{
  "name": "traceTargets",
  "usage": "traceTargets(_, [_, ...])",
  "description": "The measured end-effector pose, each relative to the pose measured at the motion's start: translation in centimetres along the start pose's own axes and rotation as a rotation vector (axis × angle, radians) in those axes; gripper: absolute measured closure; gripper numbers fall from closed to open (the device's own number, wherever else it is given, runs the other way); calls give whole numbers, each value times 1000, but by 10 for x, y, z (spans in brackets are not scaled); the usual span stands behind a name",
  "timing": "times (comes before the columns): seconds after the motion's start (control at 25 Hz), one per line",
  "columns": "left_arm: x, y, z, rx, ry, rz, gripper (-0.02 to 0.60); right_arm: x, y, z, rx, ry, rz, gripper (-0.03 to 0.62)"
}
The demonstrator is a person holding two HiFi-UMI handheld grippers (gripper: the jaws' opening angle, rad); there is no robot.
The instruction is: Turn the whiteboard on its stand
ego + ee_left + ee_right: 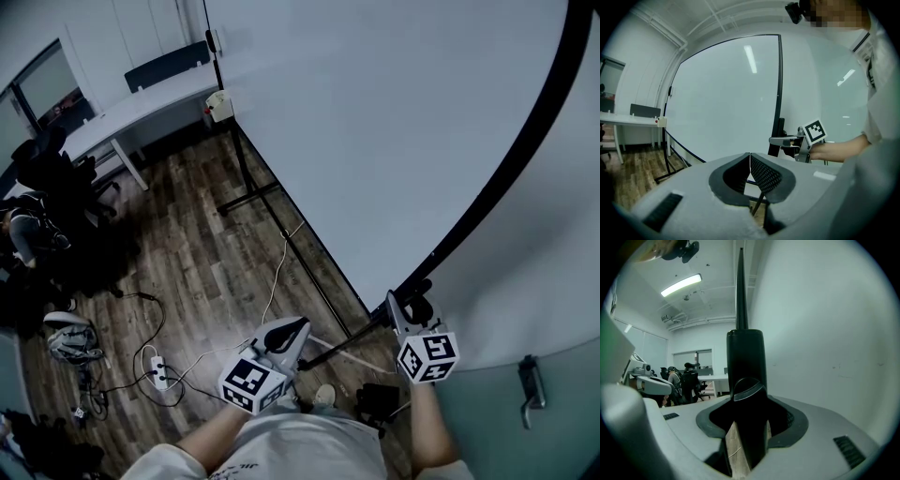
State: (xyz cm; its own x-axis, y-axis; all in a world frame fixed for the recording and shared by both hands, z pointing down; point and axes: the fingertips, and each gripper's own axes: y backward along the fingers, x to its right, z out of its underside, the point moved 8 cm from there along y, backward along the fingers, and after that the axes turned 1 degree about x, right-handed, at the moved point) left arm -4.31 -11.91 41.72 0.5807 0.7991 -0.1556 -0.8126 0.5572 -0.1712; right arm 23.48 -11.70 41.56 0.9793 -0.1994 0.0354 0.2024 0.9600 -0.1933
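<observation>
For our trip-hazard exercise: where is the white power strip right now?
Head view, lower left: the power strip lies on the wooden floor, just left of the left gripper.

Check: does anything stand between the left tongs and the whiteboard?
Nothing visible does. The left tongs, shut and empty, face the whiteboard with only open air between. The right tongs grip its black frame, off to the right of that path.

L gripper (750,157) jaws together, R gripper (746,387) clamped on whiteboard frame (745,352)
</observation>
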Motion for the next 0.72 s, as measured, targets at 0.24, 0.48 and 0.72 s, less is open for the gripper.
traceTargets(0.24, [-1,4,3,4,8,-4,571,-9,3,5,5,1,19,387])
traceTargets(0.48, [1,2,3,4,8,7,571,-11,21,18,-20,-34,55,387])
traceTargets(0.72, [4,2,2,1,7,18,571,-17,40,24,-48,-50,73,387])
